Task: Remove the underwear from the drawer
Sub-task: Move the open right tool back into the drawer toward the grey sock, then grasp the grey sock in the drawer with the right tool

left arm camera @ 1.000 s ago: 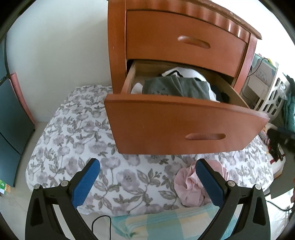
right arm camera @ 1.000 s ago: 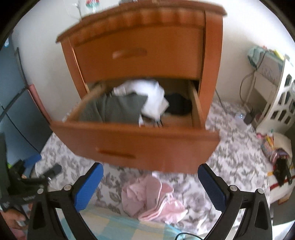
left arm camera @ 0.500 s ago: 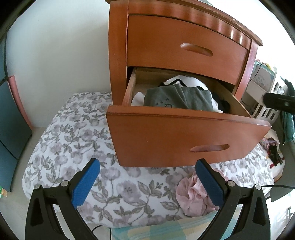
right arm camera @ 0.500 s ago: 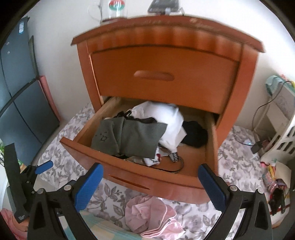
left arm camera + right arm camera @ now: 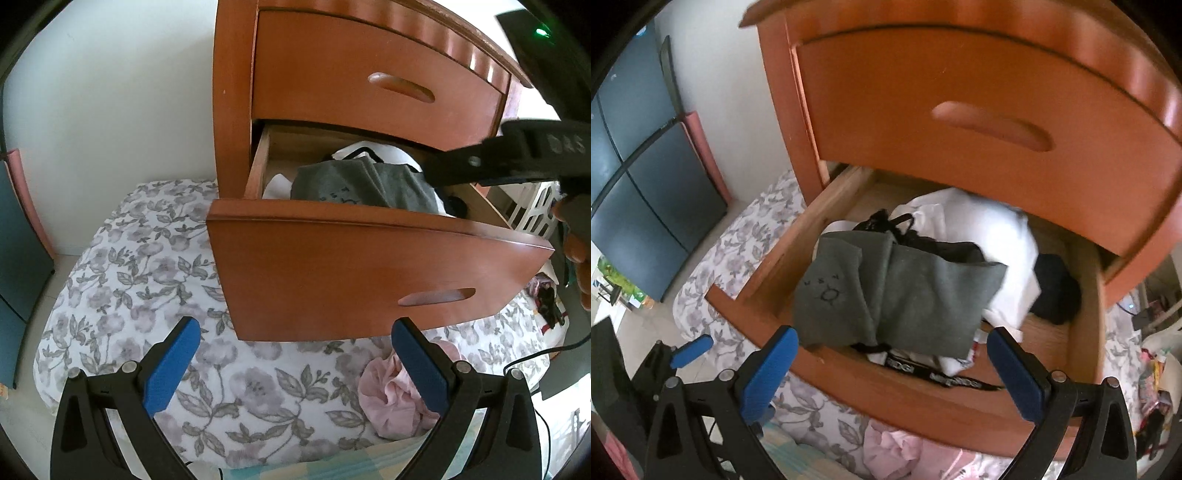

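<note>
L gripper is held low, pointing fwd and a bit up, fingers spread wide apart, blue pads facing each other, nothing between them. It also shows at the lower-left edge of the right wrist view, only partly visible there. R gripper is raised higher and tipped downward, fingers likewise wide apart w/ nothing gripped. From the left wrist view its black body reaches in from the right edge, above the L one, and the person's hand wrapped round its grip is just visible at the frame's edge, blurred.
</note>
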### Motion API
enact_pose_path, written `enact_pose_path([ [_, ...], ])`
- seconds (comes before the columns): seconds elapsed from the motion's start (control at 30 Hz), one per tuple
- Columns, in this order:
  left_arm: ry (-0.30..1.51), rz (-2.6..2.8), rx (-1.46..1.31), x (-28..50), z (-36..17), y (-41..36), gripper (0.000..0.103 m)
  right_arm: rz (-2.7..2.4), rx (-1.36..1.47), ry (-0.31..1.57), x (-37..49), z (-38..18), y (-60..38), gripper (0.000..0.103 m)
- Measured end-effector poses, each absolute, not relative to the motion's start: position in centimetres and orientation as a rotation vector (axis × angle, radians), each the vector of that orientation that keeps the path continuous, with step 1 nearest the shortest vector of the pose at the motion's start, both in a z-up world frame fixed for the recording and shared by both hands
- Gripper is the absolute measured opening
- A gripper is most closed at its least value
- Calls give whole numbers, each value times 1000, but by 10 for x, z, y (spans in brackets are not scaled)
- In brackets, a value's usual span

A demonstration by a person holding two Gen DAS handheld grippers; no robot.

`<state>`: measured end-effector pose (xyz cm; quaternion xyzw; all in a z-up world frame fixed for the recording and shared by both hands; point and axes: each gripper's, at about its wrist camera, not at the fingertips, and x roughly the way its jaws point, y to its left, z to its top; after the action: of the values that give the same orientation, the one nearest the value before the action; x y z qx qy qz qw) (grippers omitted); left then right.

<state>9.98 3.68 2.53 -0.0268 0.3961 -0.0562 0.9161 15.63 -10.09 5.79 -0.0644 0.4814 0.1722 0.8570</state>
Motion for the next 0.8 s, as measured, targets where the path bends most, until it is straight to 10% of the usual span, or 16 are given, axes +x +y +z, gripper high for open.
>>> enact_pose_path([
  [0.47, 856, -135, -94, 114, 8, 46, 103, 420, -181, 1104, 194, 28, -62, 91],
  [0.8, 885, -145, -128, 119, -3, 50, 103, 404, -200, 1122, 204, 16, -52, 58],
])
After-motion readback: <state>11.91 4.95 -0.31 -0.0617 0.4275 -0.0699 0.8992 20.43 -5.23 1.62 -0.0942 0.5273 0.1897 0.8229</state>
